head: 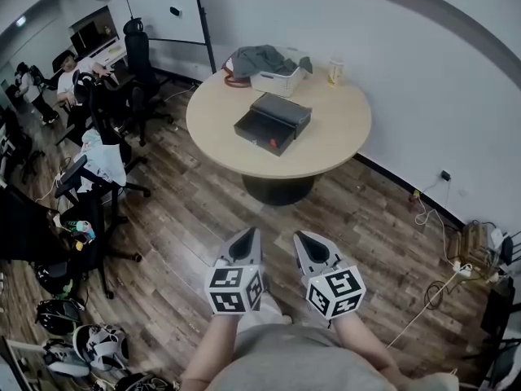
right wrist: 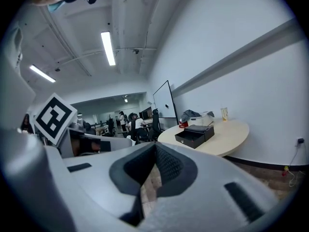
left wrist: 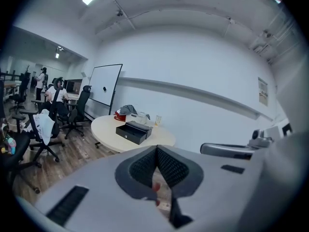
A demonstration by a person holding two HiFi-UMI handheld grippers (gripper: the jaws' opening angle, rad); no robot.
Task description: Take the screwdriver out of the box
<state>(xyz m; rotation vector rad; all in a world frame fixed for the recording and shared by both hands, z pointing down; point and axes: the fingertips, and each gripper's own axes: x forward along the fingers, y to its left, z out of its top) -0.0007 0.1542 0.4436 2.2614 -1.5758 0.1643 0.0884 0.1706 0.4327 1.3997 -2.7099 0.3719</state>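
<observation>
A black box (head: 281, 111) stands on the round beige table (head: 334, 141), with its front drawer pulled out toward me. A small red item (head: 273, 142) lies in the drawer; it is too small to tell what it is. Both grippers hang close to my body over the wood floor, far short of the table. The left gripper (head: 248, 235) and the right gripper (head: 303, 238) are side by side, both shut and empty. The left gripper view shows the box (left wrist: 133, 131) beyond the shut left gripper (left wrist: 157, 149). The right gripper view shows the box (right wrist: 194, 134) past the shut right gripper (right wrist: 155, 145).
A white basket (head: 277, 80) with grey cloth and a cup (head: 335, 72) stand at the table's far side. Office chairs (head: 106, 137) crowd the left, with people at desks beyond. A whiteboard (head: 163, 6) leans on the back wall. Cables (head: 431, 218) lie at the right.
</observation>
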